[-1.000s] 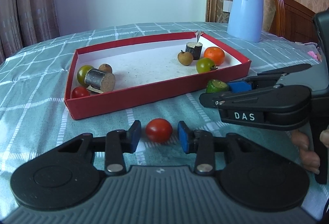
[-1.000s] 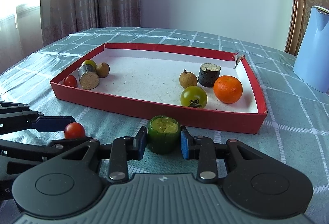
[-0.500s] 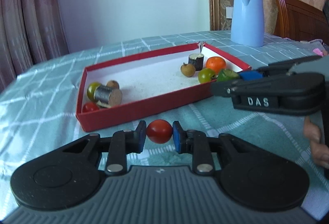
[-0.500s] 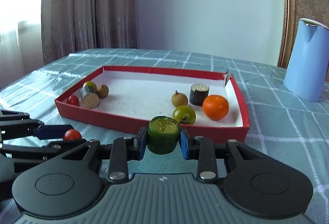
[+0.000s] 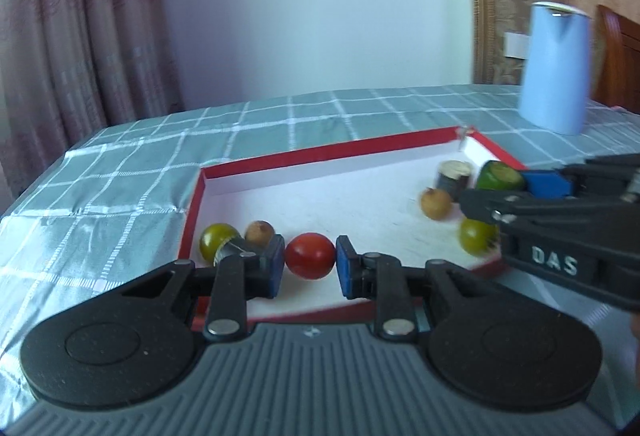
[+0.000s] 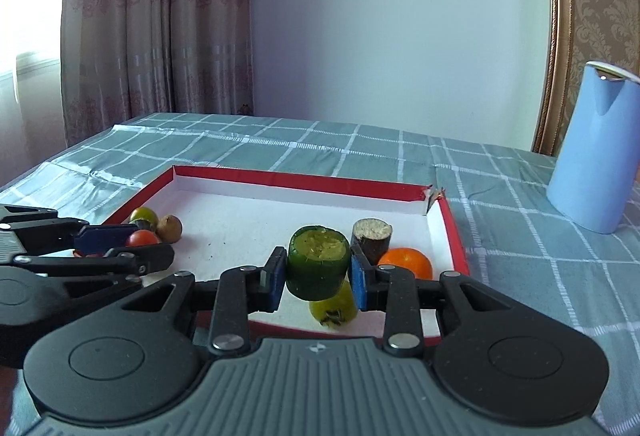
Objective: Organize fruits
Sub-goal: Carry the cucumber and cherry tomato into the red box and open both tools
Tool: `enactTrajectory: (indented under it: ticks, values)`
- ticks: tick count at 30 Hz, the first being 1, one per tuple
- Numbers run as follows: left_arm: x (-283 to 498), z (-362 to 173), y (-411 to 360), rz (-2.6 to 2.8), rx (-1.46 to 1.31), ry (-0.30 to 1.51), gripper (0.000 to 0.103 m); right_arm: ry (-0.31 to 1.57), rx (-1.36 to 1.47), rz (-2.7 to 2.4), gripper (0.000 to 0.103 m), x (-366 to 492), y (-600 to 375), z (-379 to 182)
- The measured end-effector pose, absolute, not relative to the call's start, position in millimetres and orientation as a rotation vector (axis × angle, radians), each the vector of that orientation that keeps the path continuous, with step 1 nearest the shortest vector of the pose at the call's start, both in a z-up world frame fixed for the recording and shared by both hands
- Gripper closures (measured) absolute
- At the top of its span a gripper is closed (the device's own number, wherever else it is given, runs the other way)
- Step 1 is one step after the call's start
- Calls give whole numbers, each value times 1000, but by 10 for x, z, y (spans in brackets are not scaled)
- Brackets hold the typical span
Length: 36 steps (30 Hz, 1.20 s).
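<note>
The left hand-held gripper [image 5: 310,268] is pinching the red tomato [image 5: 310,256] between its blue pads, carried over the near left part of the red tray [image 5: 320,155]. Behind its left finger a green tomato [image 5: 216,246] and a small brown fruit [image 5: 259,232] peek out, and the dark cylinder beside them is mostly covered, only a sliver showing.

Over on the right, the right hand-held gripper [image 6: 318,276] is clamped on the green cut fruit [image 6: 318,262], cut face up, held above the tray's near right corner. Directly under it a yellow-green tomato [image 6: 334,306] is half hidden by the fruit and the right pad. The orange [image 6: 406,262] is cut off by the finger, and the dark stub [image 6: 372,238] stands just behind it.

From the left wrist, that right corner is blurred, and the orange there is hidden. The blue jug [image 6: 592,155] stands on the checked worktop [image 6: 360,139], well apart from the tray, its right edge cropped.
</note>
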<state>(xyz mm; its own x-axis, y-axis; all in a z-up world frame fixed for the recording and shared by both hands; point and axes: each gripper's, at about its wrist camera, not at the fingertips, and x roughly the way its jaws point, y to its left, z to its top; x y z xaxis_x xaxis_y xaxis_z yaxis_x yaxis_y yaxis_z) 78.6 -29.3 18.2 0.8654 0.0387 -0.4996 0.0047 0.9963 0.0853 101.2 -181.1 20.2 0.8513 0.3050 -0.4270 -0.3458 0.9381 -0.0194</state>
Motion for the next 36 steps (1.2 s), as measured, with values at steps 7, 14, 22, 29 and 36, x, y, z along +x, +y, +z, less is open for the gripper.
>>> enactTrajectory:
  ticks: [7,14,22,29,36]
  values:
    - [1112,163,-189,15,21,552,78,454,-111,348,71,1192,-1674,188]
    - [1369,93,-189,46,17,580,78,471,-115,339,71,1318,-1613,168]
    - [1585,80,-73,144,-5,587,78,502,-134,341,72,1472,-1449,117]
    - [1665,59,14,157,-30,602,78,526,-146,334,72,1608,-1341,58]
    - [1710,28,14,176,-20,607,78,535,-171,336,72,1669,-1229,14]
